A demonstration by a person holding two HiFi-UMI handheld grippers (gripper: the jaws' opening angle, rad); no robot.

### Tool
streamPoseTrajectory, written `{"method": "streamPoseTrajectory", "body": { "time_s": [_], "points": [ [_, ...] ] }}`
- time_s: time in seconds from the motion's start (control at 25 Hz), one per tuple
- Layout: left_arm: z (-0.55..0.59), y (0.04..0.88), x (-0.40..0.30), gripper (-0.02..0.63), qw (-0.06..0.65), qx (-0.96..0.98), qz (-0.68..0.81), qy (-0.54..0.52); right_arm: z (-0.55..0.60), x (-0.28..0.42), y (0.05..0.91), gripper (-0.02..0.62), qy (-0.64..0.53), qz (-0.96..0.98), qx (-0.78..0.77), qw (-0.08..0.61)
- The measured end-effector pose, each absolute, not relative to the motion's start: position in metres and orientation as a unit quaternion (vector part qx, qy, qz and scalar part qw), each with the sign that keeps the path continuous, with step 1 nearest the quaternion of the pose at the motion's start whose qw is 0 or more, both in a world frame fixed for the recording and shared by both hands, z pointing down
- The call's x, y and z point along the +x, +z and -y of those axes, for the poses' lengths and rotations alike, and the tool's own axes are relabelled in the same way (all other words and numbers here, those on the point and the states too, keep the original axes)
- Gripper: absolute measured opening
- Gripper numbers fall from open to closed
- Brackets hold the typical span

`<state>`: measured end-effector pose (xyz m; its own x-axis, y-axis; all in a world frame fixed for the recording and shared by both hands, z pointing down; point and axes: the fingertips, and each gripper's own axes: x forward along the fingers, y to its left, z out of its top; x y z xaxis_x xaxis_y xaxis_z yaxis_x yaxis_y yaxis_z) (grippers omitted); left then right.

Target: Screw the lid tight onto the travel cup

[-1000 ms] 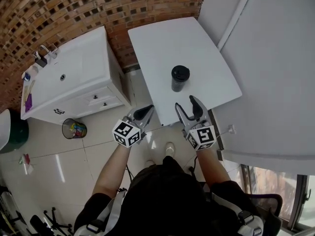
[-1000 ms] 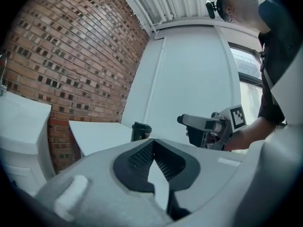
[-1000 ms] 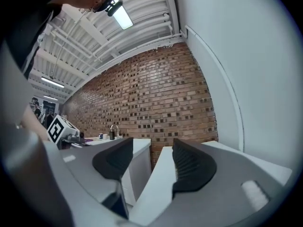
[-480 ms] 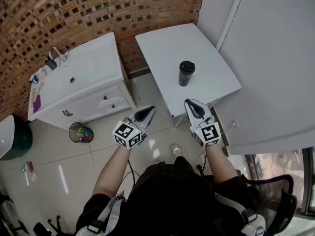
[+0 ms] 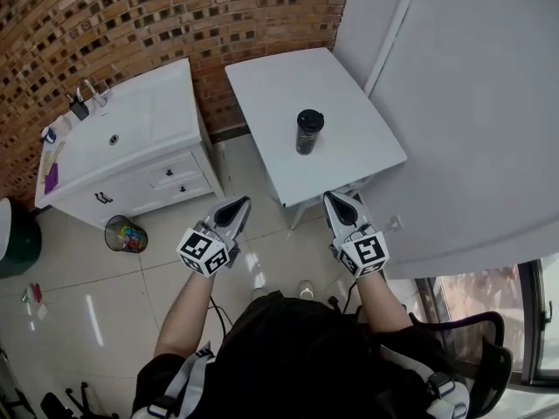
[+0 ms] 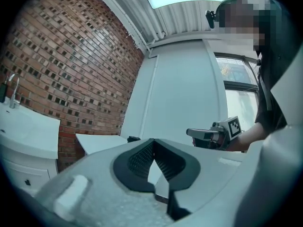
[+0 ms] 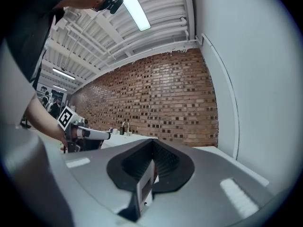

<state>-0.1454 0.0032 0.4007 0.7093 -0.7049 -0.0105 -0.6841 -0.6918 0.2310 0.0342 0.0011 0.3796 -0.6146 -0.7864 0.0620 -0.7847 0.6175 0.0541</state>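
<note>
A red-brown brick wall (image 5: pixel 157 16) runs behind the desk (image 5: pixel 349 138), and a plain white wall (image 5: pixel 472 103) rises along the desk's right side. Pale glossy floor tiles (image 5: pixel 262 260) spread out in front of the desk and to its left. A white washbasin cabinet (image 5: pixel 131 147) with drawers and a tap (image 5: pixel 83 94) stands to the left of the desk, against the same brick wall. The desk itself is white and rectangular.

A person in dark clothing stands in front of the desk, arms reaching towards it, with a tool in each hand. The left hand-held gripper (image 5: pixel 234 206) is over the floor, just off the desk's near left corner. Its jaws are pressed together with nothing between them. The right hand-held gripper (image 5: pixel 339 201) is just short of the desk's near edge. Its jaws have just been closing and now meet, also with nothing between them. Both point level towards the desk.

A small round waste bin (image 5: pixel 127 234) with colourful contents sits on the floor, left of the desk and in front of the cabinet.

The dark travel cup (image 5: pixel 307 133) stands upright near the middle of the desk, well apart from both tools. Its black lid (image 5: pixel 310 119) sits on top. How tightly the lid is screwed on cannot be made out.
</note>
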Motion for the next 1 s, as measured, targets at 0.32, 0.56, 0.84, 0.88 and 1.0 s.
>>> {"method": "streamPoseTrajectory", "body": {
  "time_s": [0.32, 0.56, 0.84, 0.88, 1.0],
  "points": [
    [-0.008, 0.399, -0.133, 0.002, 0.088, 0.912, 0.398, -0.041, 0.009, 0.053, 0.377, 0.002, -0.023, 0.906, 0.422, 0.032],
    [-0.002, 0.399, -0.129, 0.002, 0.088, 0.911, 0.401, -0.036, 0.019, 0.051, 0.372, 0.002, -0.025, 0.907, 0.419, 0.016],
    [0.006, 0.406, -0.116, 0.002, 0.091, 0.914, 0.393, -0.033, 0.024, 0.054, 0.377, 0.002, -0.027, 0.907, 0.418, 0.026],
    [0.008, 0.407, -0.115, 0.002, 0.09, 0.915, 0.392, -0.029, 0.026, 0.056, 0.377, 0.002, -0.026, 0.907, 0.418, 0.027],
    [0.014, 0.409, -0.113, 0.002, 0.093, 0.915, 0.392, -0.03, 0.03, 0.063, 0.379, 0.002, -0.02, 0.906, 0.422, 0.026]
  ]
}}
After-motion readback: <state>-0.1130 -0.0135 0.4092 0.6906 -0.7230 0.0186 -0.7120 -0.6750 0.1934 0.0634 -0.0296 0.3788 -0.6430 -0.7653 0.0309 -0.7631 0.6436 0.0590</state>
